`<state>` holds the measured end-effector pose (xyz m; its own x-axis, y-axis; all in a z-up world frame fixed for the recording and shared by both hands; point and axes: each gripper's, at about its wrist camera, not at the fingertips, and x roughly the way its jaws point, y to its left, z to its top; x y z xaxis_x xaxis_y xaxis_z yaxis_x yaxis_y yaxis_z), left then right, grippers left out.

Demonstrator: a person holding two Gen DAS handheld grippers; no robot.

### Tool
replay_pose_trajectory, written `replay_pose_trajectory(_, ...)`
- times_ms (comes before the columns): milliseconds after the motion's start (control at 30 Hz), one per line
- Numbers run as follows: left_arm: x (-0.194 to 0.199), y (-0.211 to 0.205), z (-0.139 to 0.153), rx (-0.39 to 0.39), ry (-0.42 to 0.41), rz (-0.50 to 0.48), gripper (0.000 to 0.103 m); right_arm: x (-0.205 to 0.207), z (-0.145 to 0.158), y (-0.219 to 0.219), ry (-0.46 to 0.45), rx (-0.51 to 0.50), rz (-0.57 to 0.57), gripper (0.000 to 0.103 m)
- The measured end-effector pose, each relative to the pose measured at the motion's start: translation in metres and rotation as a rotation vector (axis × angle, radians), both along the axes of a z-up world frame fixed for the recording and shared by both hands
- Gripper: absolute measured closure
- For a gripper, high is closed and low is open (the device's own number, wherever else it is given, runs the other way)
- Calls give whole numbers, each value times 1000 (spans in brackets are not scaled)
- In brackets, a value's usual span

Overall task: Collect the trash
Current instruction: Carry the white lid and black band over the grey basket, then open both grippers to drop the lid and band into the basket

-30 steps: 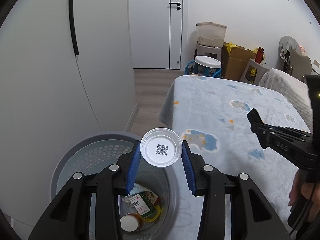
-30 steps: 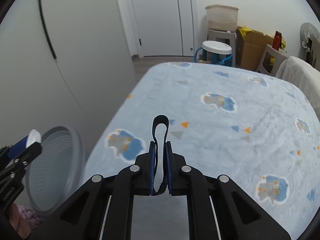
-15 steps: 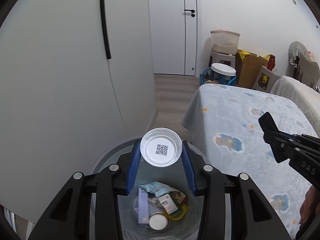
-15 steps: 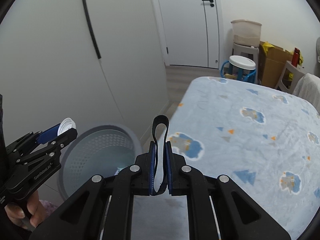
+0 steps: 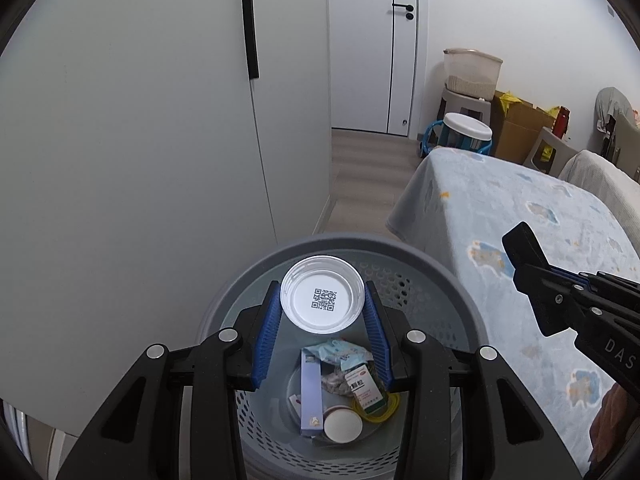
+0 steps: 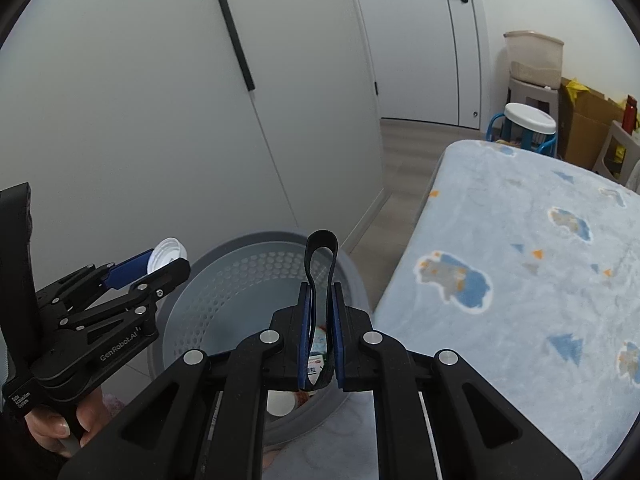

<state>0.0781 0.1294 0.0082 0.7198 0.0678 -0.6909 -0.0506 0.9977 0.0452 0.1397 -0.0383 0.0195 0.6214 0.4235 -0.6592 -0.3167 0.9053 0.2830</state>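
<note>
My left gripper is shut on a round white plastic lid with a QR code, held above the mouth of a grey perforated bin. Inside the bin lie a purple box, a green-and-white packet, a wrapper and a round white cap. My right gripper is shut on a black elastic band loop that sticks up past its blue pads, over the bin's right edge. In the right wrist view the left gripper with the lid shows at the left.
A bed with a light blue cloud-print blanket stands right of the bin. White wardrobe doors rise close behind and left of it. Wood floor leads to a white door. A stool, boxes and a container stand at the far right wall.
Both grippers have swung left from over the bed toward the bin. The left one now holds the lid over the bin's opening; the right one has come to the bin's edge.
</note>
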Motion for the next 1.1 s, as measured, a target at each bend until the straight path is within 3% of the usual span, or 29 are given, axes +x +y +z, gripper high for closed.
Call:
replay_pose_trajectory(333,10,6,-16,-39,52,5,64,4,-17,17,30,15,65,92)
replay_pose_trajectory(933,10,6,-19,-3,47,27,61,12,-26,24,34,14,101,88)
replay_pose_trajectory(1000,10,6,-21,7,44,37,50,12,-25,23,32,14,99,78)
replay_pose_trajectory(1033,10,6,-20,9,41,41,42,12,-25,22,29,16,94,63)
replay_pose_trajectory(1067,9,7,-19,11,35,48,39,11,-25,21,24,22,91,53)
replay_pose_trajectory(1100,9,7,-19,11,32,53,39,11,-24,21,18,22,88,51)
